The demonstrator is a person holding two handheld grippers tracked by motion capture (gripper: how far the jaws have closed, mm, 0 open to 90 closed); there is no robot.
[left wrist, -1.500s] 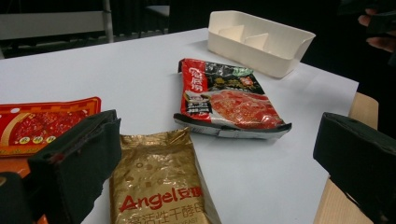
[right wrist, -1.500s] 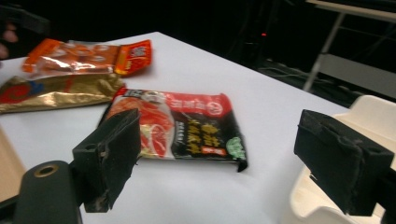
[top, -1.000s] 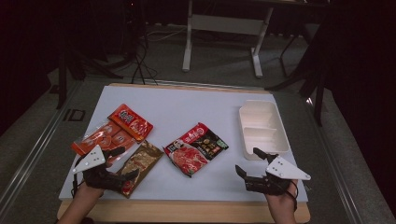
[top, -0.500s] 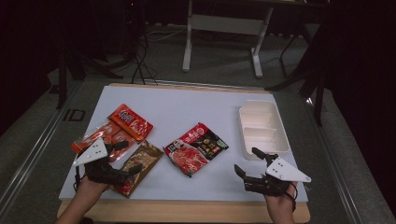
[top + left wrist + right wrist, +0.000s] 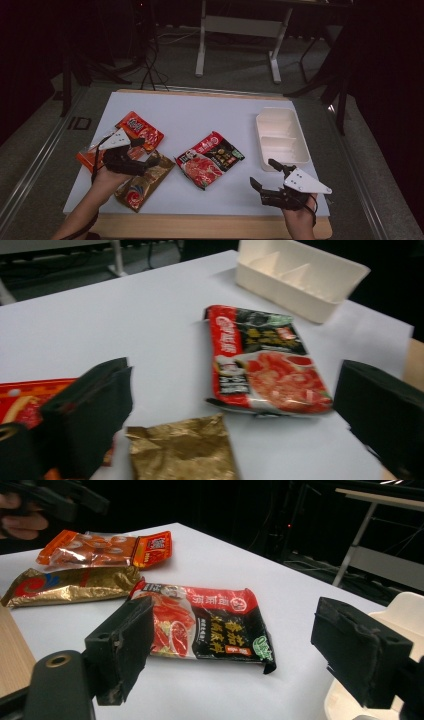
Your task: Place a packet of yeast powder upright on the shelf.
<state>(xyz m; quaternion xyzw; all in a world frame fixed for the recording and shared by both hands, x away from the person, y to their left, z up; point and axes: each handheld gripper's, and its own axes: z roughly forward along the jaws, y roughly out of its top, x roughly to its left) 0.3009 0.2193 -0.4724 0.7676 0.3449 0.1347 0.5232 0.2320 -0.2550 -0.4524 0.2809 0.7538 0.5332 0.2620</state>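
Lying crinkled, the gold packet [image 5: 144,181] gleams metallic.

white table [image 5: 200,112], snack packets [image 5: 210,159], divided tray [image 5: 281,137]

Dark room, grey floor [image 5: 35,150], white-legged desk [image 5: 240,30] behind the table [image 5: 210,115]

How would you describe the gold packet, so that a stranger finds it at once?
On the white table, look at the near left corner, where three packets lie together. The gold packet is the nearest of them to the wooden front edge, below the open jaws of the left gripper. Its neighbours are red or orange; it alone is crinkled metallic gold.
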